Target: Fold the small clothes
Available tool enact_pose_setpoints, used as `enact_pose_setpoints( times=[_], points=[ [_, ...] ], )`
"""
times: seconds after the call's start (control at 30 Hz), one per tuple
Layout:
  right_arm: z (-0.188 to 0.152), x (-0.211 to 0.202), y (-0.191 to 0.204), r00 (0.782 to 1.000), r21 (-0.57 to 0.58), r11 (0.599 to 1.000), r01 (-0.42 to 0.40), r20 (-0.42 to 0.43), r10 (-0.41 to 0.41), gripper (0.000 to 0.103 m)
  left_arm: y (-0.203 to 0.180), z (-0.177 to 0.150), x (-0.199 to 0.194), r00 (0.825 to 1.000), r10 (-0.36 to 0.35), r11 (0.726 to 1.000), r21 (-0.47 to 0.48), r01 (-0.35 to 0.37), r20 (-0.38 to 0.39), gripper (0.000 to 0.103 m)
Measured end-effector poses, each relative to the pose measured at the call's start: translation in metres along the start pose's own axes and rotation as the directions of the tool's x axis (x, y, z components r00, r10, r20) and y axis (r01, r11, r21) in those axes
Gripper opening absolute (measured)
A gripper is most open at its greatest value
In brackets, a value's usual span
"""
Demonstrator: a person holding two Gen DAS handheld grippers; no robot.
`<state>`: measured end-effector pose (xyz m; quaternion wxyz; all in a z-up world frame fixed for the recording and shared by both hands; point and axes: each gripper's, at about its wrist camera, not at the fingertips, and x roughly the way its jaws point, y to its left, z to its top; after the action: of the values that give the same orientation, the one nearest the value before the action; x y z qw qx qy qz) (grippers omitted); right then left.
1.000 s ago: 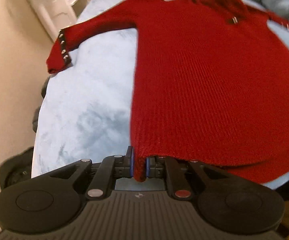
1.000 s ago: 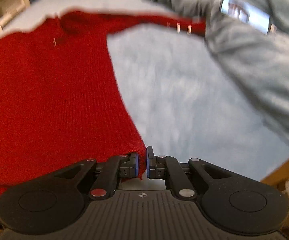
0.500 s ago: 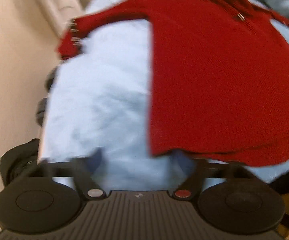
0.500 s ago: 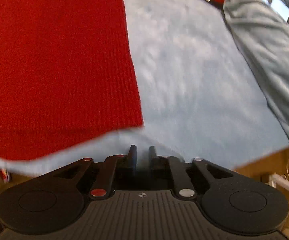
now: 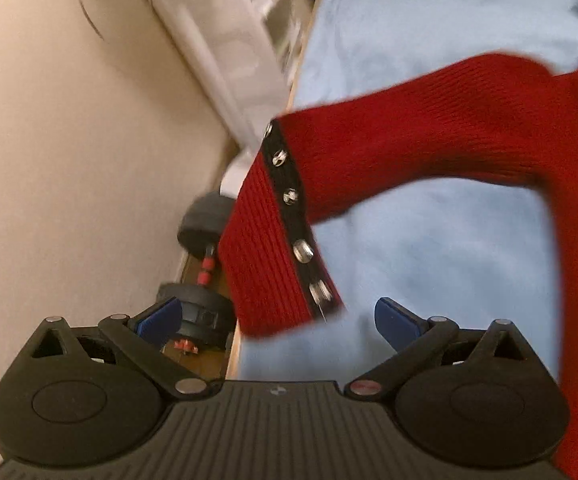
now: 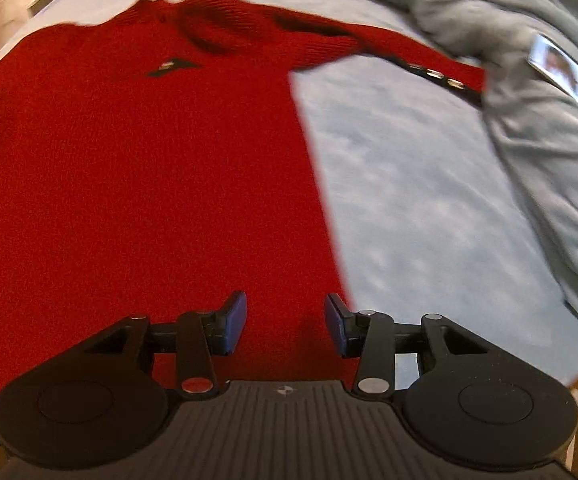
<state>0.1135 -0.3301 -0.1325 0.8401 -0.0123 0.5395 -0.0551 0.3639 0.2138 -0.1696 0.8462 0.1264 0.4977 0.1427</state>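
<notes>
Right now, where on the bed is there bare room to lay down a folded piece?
Free: the blue sheet between the red sweater body and the grey blanket, below the right sleeve. A smaller patch under the left sleeve. Crowded: the blanket side.

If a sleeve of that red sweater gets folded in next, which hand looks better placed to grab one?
Probably the left: the left gripper is open right at the studded cuff. The right gripper hovers over the sweater body.
</notes>
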Motion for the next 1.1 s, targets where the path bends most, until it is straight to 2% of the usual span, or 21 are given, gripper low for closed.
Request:
enact_pose_setpoints(
  times=[0.07, 0.1, 0.13, 0.23, 0.3, 0.37, 0.43, 0.47, 0.53, 0.57, 0.63, 0.77, 0.8, 0.83, 0.87, 0.9, 0.93, 0.97, 1.0, 1.03, 1.1],
  points=[
    [0.006, 0.007, 0.009, 1.0, -0.022, 1.0, -0.015, -0.011, 0.015, 0.045, 0.01, 0.016, 0.035, 0.991, -0.062, 0.997, -0.057, 0.056, -0.121, 0.044],
    [0.008, 0.009, 0.012, 1.0, -0.031, 0.999, -0.017, -0.015, 0.016, 0.045, 0.016, 0.021, 0.045, 0.981, -0.109, 0.99, -0.102, 0.093, -0.163, 0.034],
    [0.01, 0.011, 0.013, 1.0, -0.04, 0.999, -0.015, -0.017, 0.014, 0.045, 0.023, 0.027, 0.042, 0.976, -0.139, 0.984, -0.136, 0.117, -0.167, 0.021],
    [0.014, 0.017, 0.01, 1.0, -0.044, 0.999, -0.007, -0.011, 0.006, 0.045, 0.056, 0.045, 0.008, 0.952, -0.273, 0.952, -0.185, 0.246, -0.141, 0.019],
    [0.016, 0.025, 0.005, 1.0, -0.014, 1.0, 0.0, -0.007, 0.0, 0.045, 0.094, 0.066, -0.032, 0.916, -0.393, 0.899, -0.241, 0.365, -0.08, 0.019],
    [0.017, 0.036, -0.003, 1.0, 0.039, 0.999, -0.008, -0.008, 0.008, 0.045, 0.13, 0.092, -0.08, 0.883, -0.469, 0.847, -0.288, 0.446, -0.011, 0.019],
    [0.014, 0.041, -0.004, 0.999, 0.095, 0.995, -0.04, -0.006, 0.04, 0.045, 0.147, 0.122, -0.119, 0.842, -0.539, 0.796, -0.304, 0.523, 0.037, 0.019],
    [0.011, 0.042, -0.004, 0.998, 0.115, 0.992, -0.055, -0.002, 0.056, 0.045, 0.143, 0.138, -0.142, 0.823, -0.566, 0.78, -0.288, 0.555, 0.053, 0.019],
    [0.005, 0.045, -0.005, 0.997, 0.135, 0.988, -0.074, 0.009, 0.074, 0.045, 0.111, 0.164, -0.183, 0.789, -0.61, 0.764, -0.204, 0.611, 0.078, 0.019],
    [0.001, 0.045, -0.005, 0.997, 0.137, 0.987, -0.079, 0.014, 0.077, 0.045, 0.086, 0.176, -0.2, 0.763, -0.642, 0.747, -0.161, 0.645, 0.08, 0.019],
    [-0.005, 0.044, -0.009, 0.996, 0.141, 0.987, -0.083, 0.028, 0.079, 0.045, 0.029, 0.192, -0.221, 0.7, -0.712, 0.695, -0.089, 0.714, 0.06, 0.019],
    [-0.015, 0.039, -0.03, 0.996, 0.182, 0.98, -0.081, 0.036, 0.076, 0.045, -0.126, 0.211, -0.235, 0.585, -0.81, 0.586, -0.007, 0.81, -0.033, 0.02],
    [-0.017, 0.039, -0.036, 0.997, 0.192, 0.979, -0.074, 0.034, 0.069, 0.045, -0.161, 0.212, -0.233, 0.555, -0.83, 0.556, -0.014, 0.831, -0.048, 0.022],
    [-0.019, 0.039, -0.043, 0.998, 0.199, 0.978, -0.065, 0.03, 0.06, 0.045, -0.196, 0.21, -0.229, 0.528, -0.847, 0.53, -0.025, 0.848, -0.059, 0.031],
    [-0.021, 0.04, -0.049, 0.998, 0.203, 0.978, -0.057, 0.026, 0.053, 0.045, -0.23, 0.207, -0.216, 0.515, -0.854, 0.518, -0.04, 0.854, -0.071, 0.042],
    [-0.023, 0.04, -0.054, 0.999, 0.207, 0.977, -0.049, 0.022, 0.045, 0.045, -0.256, 0.205, -0.209, 0.513, -0.853, 0.518, -0.041, 0.854, -0.093, 0.077],
    [-0.024, 0.041, -0.06, 0.999, 0.209, 0.977, -0.043, 0.019, 0.04, 0.045, -0.278, 0.2, -0.204, 0.542, -0.832, 0.548, -0.027, 0.836, -0.118, 0.1],
    [-0.025, 0.042, -0.066, 0.999, 0.211, 0.976, -0.044, 0.018, 0.041, 0.045, -0.291, 0.194, -0.199, 0.584, -0.804, 0.588, -0.005, 0.808, -0.113, 0.102],
    [-0.028, 0.042, -0.072, 0.999, 0.213, 0.976, -0.048, 0.02, 0.045, 0.045, -0.295, 0.191, -0.196, 0.607, -0.789, 0.608, 0.018, 0.793, -0.091, 0.102],
    [-0.028, 0.043, -0.075, 0.999, 0.216, 0.975, -0.049, 0.023, 0.045, 0.045, -0.289, 0.188, -0.189, 0.62, -0.781, 0.62, 0.034, 0.784, -0.072, 0.102],
    [-0.025, 0.05, -0.081, 0.999, 0.219, 0.974, -0.049, 0.027, 0.044, 0.045, -0.254, 0.179, -0.167, 0.676, -0.737, 0.676, 0.002, 0.737, -0.019, 0.102]
  ],
)
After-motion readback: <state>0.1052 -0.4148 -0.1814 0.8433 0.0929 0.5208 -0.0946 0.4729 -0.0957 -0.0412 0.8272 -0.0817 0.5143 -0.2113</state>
